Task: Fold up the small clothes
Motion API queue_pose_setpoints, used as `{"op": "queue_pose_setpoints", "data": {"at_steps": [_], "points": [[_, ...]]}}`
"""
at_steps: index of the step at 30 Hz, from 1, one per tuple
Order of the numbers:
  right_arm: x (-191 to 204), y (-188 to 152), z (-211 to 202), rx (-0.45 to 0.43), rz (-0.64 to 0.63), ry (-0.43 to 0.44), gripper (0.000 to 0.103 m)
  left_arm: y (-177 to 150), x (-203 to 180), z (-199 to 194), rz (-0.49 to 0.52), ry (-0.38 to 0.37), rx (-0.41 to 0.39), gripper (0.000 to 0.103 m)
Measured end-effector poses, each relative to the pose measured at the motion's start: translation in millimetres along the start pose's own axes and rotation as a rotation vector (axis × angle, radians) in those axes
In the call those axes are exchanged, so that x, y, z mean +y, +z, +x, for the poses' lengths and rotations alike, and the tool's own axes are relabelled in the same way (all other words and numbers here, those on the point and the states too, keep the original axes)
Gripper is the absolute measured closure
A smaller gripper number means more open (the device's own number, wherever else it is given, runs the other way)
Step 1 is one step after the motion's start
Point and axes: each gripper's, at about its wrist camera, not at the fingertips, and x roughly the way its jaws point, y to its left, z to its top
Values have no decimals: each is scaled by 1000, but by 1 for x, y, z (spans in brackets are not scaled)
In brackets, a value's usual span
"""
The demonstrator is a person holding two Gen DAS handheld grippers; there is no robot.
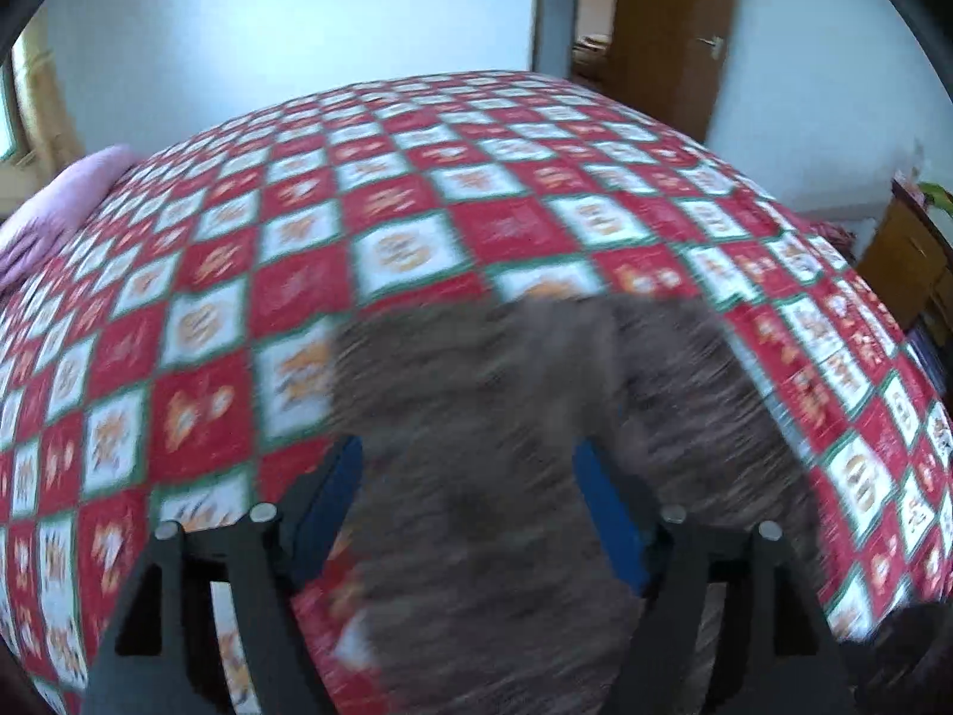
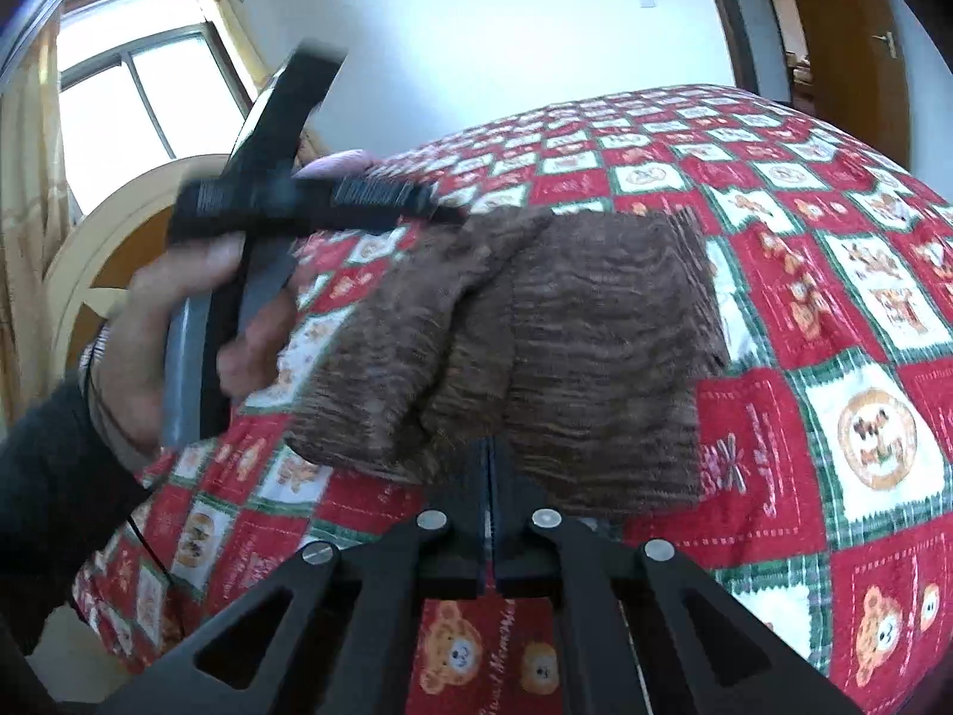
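Note:
A small brown ribbed garment [image 2: 536, 345] lies partly folded on the red, white and green checked bedspread [image 2: 834, 310]. My right gripper [image 2: 489, 447] is shut on the garment's near edge, its jaws pressed together. The left gripper [image 2: 441, 211] shows in the right wrist view, held by a hand at the garment's far left corner. In the blurred left wrist view the garment [image 1: 506, 447] lies between the blue-padded fingers [image 1: 342, 476] of my left gripper [image 1: 470, 465], which stand wide apart. Whether the pads touch the cloth is unclear.
A pink pillow [image 1: 53, 208] lies at the bed's far left. A wooden door [image 1: 673, 30] stands open behind the bed. A wooden cabinet [image 1: 911, 262] is on the right. A window with curtains [image 2: 137, 89] and the curved headboard [image 2: 119, 226] are on the left.

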Motion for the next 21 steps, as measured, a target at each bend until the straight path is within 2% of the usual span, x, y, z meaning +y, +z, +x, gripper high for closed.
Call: {"op": "queue_pose_setpoints", "data": {"at_steps": [2, 3, 4, 6, 8, 10, 14, 17, 18, 20, 21], "points": [[1, 11, -1, -1, 0, 60, 101, -21, 26, 0, -46, -5, 10, 27], [1, 21, 2, 6, -2, 102, 96, -29, 34, 1, -65, -9, 17, 27], [1, 30, 7, 26, 3, 135, 69, -39, 42, 2, -92, -17, 23, 27], [-4, 46, 22, 77, 37, 197, 26, -55, 47, 2, -122, -45, 33, 27], [-15, 64, 35, 65, 98, 234, 26, -66, 47, 1, -133, -59, 30, 27], [-24, 85, 54, 94, 135, 279, 26, -77, 41, 1, -124, -72, 32, 27], [-39, 117, 90, 111, 164, 243, 29, -92, 33, 6, -108, -94, 49, 24], [-48, 127, 126, 169, 191, 255, 40, -93, 34, 6, -109, -95, 37, 20], [-50, 127, 140, 197, 207, 278, 45, -92, 36, 8, -120, -106, 42, 18], [-49, 124, 159, 242, 206, 293, 48, -92, 38, 11, -133, -116, 40, 16], [-46, 121, 166, 264, 194, 290, 53, -91, 38, 11, -131, -116, 39, 15]]}}
